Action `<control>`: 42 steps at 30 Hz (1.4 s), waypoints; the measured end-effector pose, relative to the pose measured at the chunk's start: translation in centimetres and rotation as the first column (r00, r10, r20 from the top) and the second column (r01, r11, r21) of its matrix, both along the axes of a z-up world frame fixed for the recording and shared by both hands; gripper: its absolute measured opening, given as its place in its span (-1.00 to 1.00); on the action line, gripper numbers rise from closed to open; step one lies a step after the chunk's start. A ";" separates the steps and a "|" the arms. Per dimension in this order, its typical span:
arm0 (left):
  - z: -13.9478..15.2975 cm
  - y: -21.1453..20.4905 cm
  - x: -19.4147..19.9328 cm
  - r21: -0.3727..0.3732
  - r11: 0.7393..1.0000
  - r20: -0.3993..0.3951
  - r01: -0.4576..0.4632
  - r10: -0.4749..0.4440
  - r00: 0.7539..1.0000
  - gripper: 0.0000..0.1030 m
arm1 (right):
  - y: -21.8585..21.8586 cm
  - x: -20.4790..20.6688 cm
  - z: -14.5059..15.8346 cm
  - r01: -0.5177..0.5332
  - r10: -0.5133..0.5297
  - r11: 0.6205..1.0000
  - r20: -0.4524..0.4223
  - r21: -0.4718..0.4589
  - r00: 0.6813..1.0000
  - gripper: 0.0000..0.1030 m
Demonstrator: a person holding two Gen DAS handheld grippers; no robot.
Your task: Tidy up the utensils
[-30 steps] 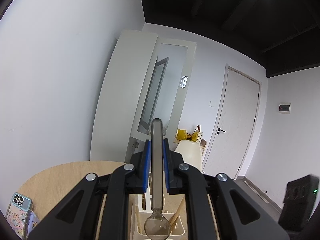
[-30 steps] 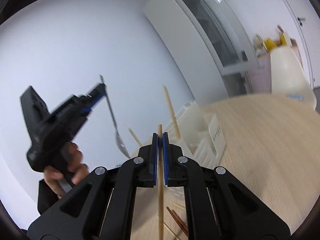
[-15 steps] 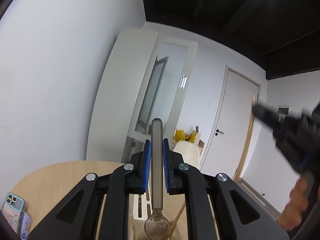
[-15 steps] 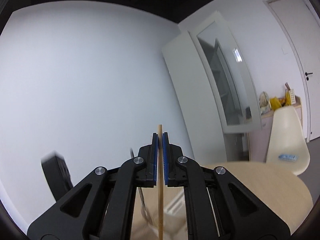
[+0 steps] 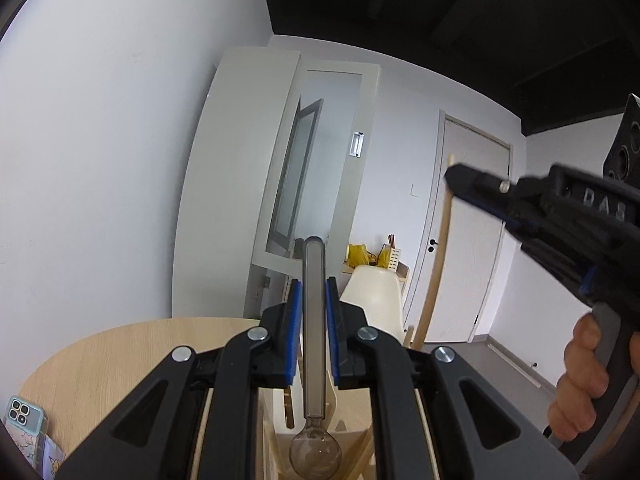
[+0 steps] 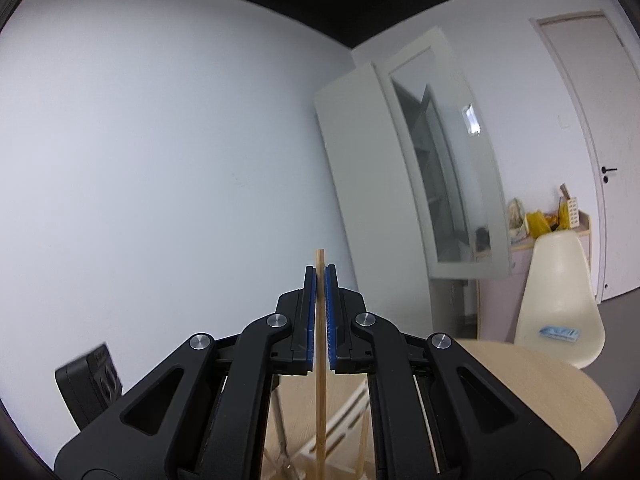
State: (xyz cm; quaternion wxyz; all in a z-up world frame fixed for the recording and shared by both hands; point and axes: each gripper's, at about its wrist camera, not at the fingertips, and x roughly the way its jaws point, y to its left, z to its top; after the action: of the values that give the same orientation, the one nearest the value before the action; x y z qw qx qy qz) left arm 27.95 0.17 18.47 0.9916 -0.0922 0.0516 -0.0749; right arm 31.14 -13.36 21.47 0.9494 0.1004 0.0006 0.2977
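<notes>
My left gripper [image 5: 314, 284] is shut on a smoky translucent spoon [image 5: 314, 344], handle up, bowl hanging over the cream slotted utensil holder [image 5: 348, 432] on the round wooden table [image 5: 120, 360]. My right gripper [image 6: 320, 270] is shut on a wooden chopstick [image 6: 320, 380] held upright above the holder [image 6: 344, 420]. In the left wrist view the right gripper [image 5: 454, 176] comes in from the right, holding the chopstick [image 5: 436, 260] that slants down toward the holder. Other wooden sticks stand in the holder.
A phone in a patterned case [image 5: 24, 426] lies at the table's left edge. A cream chair [image 6: 556, 292] stands beyond the table, near a white door [image 5: 468, 240] and a leaning mirror [image 6: 436, 184].
The right gripper with its chopstick has risen, tilted upward and moved in beside the left gripper above the holder. The left gripper has stayed almost still with the spoon.
</notes>
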 end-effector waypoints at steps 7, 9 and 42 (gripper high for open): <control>0.0 0.3 0.2 0.014 0.999 -0.040 0.050 -0.049 0.998 -0.44 | 1.2 0.5 -2.5 -0.014 0.005 0.995 -0.084 -0.100 0.996 -0.91; 0.0 0.4 -0.1 0.025 0.998 -0.038 0.051 -0.050 0.998 -0.41 | 1.0 0.5 -2.9 -0.024 0.014 0.994 -0.098 -0.105 0.995 -0.91; -15.4 0.6 -16.3 0.196 0.912 -0.537 0.361 -0.208 0.817 -0.11 | -11.0 -8.6 -20.3 -0.147 -0.045 0.941 -0.544 -0.304 0.838 -0.36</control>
State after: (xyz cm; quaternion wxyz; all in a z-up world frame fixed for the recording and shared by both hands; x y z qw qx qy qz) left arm 11.61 0.79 3.12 0.9226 0.0463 0.3331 -0.1888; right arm 22.59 -24.38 1.20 0.9046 0.0182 0.3225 0.2782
